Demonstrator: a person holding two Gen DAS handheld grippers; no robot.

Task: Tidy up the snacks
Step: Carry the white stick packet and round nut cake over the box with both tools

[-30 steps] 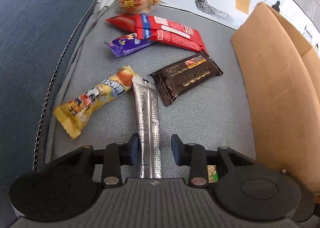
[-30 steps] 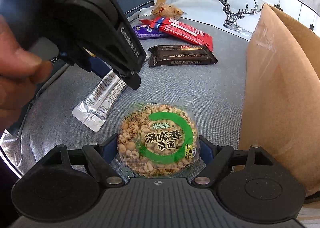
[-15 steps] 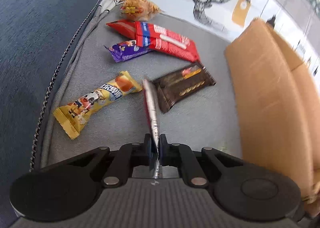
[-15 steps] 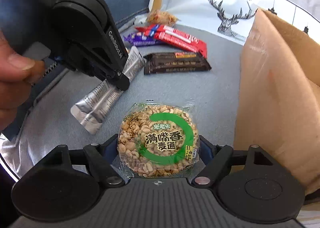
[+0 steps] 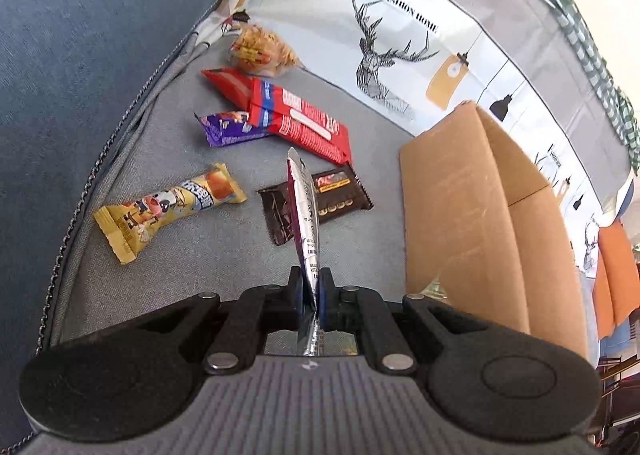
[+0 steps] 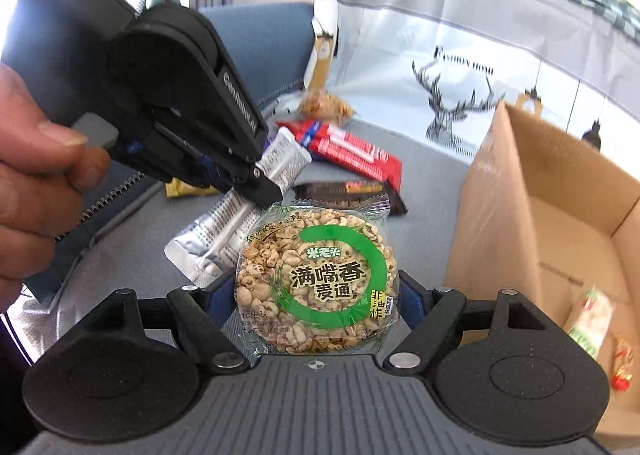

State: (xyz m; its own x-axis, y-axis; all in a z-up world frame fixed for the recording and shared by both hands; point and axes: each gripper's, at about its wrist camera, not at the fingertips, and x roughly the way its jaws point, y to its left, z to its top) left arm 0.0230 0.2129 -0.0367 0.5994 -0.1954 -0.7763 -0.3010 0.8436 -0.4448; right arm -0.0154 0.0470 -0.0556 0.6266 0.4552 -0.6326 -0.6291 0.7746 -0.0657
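Left gripper (image 5: 309,297) has its jaws clamped tight on the silver foil sachet (image 5: 305,215), which stands on edge, off the grey sofa cushion (image 5: 224,251), its far end pointing away from the cardboard box (image 5: 472,207) toward the loose snacks. Right gripper (image 6: 318,291), jaws set wide, is pressing both sides of the round puffed-grain cake pack (image 6: 316,281) with the green ring label, carried just left of the box's near wall in the right wrist view. Inside that box (image 6: 568,239) a couple of wrapped snacks lie at the bottom; what they are is too blurred to say. Left of the box on the cushion lies the dark brown bar (image 5: 316,207), closest to it; beyond that the red packet (image 5: 296,123), overlapping the purple wrapper (image 5: 228,129); farther from the box still, the yellow bar (image 5: 168,211) toward the sofa's blue edge, and the orange crinkled bag (image 5: 262,51) at the back by the deer-print cloth (image 5: 400,27). A hand (image 6: 36,191) grips the left gripper's handle, far left of the box in the right wrist view.
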